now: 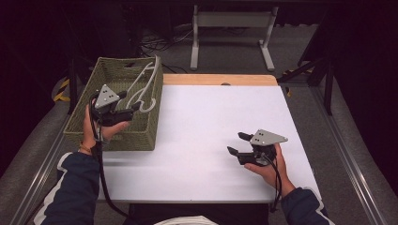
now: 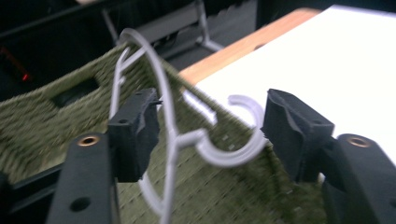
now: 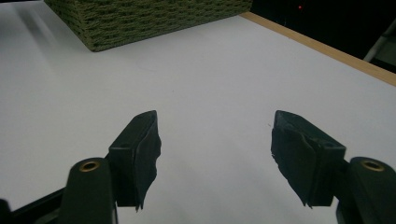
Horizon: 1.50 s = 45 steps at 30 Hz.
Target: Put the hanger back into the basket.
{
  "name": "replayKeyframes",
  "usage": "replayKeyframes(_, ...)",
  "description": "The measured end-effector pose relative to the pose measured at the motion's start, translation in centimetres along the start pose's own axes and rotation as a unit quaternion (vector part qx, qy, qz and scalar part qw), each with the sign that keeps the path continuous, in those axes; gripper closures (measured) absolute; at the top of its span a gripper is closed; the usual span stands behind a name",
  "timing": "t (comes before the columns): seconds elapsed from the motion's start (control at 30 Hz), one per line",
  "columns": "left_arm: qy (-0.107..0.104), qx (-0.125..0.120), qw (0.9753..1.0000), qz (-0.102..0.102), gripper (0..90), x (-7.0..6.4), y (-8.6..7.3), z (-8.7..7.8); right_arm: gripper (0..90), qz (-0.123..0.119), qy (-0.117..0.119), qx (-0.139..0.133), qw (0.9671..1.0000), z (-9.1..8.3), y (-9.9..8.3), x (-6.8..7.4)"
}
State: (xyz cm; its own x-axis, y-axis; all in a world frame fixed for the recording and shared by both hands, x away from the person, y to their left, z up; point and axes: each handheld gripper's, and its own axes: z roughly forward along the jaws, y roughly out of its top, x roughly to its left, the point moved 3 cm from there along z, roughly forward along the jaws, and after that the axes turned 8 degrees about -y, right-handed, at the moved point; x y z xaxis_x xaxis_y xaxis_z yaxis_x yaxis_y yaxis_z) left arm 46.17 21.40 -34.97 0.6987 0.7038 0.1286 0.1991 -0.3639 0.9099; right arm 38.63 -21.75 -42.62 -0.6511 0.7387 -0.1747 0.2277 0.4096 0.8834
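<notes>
High view overhead, gripper views close, all sharing basket [image 1: 117, 105]

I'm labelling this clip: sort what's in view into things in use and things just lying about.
In use:
- white plastic hanger, between the open jaws of the left hand-held gripper
- green woven basket holding it

Just about:
- right hand-held gripper, open over the white table
- metal stand on the floor

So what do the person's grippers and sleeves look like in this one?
Both the left gripper and right gripper are black with two blocky jaws, a grey three-cornered plate on top and a trailing black cable. The sleeves are dark navy with white trim.
</notes>
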Motion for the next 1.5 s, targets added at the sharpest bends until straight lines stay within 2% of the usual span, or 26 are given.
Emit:
replayKeyframes(0.03, 0.0, 0.0, 1.0, 0.0, 32.2, 0.0, 0.0, 0.0, 33.2, 0.0, -0.002, 0.0, 1.0, 0.0, 0.0, 0.0)
replayKeyframes(0.13, -0.001, -0.027, 0.9996, 0.01, 28.0, -1.0, 0.4, -0.2, 33.0, 0.001, -0.004, -0.001, 1.0, -0.1, 0.0, -0.1)
replayKeyframes(0.2, 0.007, -0.037, 0.9991, 0.02, 26.6, -1.7, 0.7, -0.3, 31.5, 0.012, 0.0, -0.005, 0.9999, -0.3, 0.1, -0.1)
replayKeyframes(0.33, -0.005, -0.059, 0.9979, 0.028, 20.8, -3.0, 1.2, -0.5, 28.9, 0.015, -0.021, -0.017, 0.9995, -0.8, 0.4, -0.4)
replayKeyframes(0.43, -0.026, -0.069, 0.9967, 0.036, 15.7, -3.9, 1.4, -0.5, 26.9, 0.022, -0.032, -0.022, 0.999, -1.2, 0.5, -0.8)
replayKeyframes(0.5, -0.041, -0.079, 0.9953, 0.039, 12.5, -4.6, 1.5, -0.5, 26.1, 0.012, -0.051, -0.026, 0.9983, -1.5, 0.7, -1.1)
replayKeyframes(0.6, -0.057, -0.09, 0.9938, 0.031, 9.6, -5.2, 1.2, -0.6, 24.6, 0.009, -0.068, -0.032, 0.9972, -1.9, 0.9, -1.3)
replayKeyframes(0.67, -0.064, -0.099, 0.9925, 0.034, 7.9, -5.6, 1.1, -0.7, 23.4, 0.014, -0.073, -0.033, 0.9967, -2.0, 0.8, -1.5)
replayKeyframes(0.77, -0.067, -0.1, 0.9919, 0.04, 6.5, -6.1, 0.8, -0.6, 23.1, 0.006, -0.08, -0.031, 0.9963, -2.0, 0.7, -1.4)
replayKeyframes(0.83, -0.075, -0.113, 0.9901, 0.036, 6.5, -6.5, 0.5, -0.4, 23.1, -0.007, -0.084, -0.028, 0.996, -1.8, 0.6, -1.2)
replayKeyframes(0.9, -0.078, -0.112, 0.9899, 0.038, 5.7, -6.8, 0.3, -0.3, 23.1, -0.013, -0.087, -0.025, 0.9958, -1.6, 0.5, -1.0)
replayKeyframes(1.03, -0.094, -0.115, 0.9875, 0.053, 5.2, -7.8, 0.1, -0.1, 23.1, -0.024, -0.082, -0.023, 0.9961, -1.3, 0.3, -0.6)
replayKeyframes(1.07, -0.101, -0.118, 0.9863, 0.055, 5.3, -8.0, 0.1, -0.1, 23.0, -0.022, -0.081, -0.024, 0.9962, -1.2, 0.2, -0.5)
replayKeyframes(1.2, -0.101, -0.122, 0.9853, 0.064, 6.0, -9.3, -0.2, -0.1, 22.5, -0.024, -0.08, -0.024, 0.9962, -1.2, 0.1, -0.4)
replayKeyframes(1.43, -0.116, -0.116, 0.9825, 0.089, 6.0, -11.0, -0.6, 0.0, 21.3, -0.02, -0.084, -0.03, 0.9959, -1.3, 0.0, -0.3)
replayKeyframes(1.5, -0.122, -0.112, 0.982, 0.089, 5.8, -11.5, -0.9, 0.1, 20.4, -0.019, -0.082, -0.03, 0.996, -1.2, 0.0, -0.1)
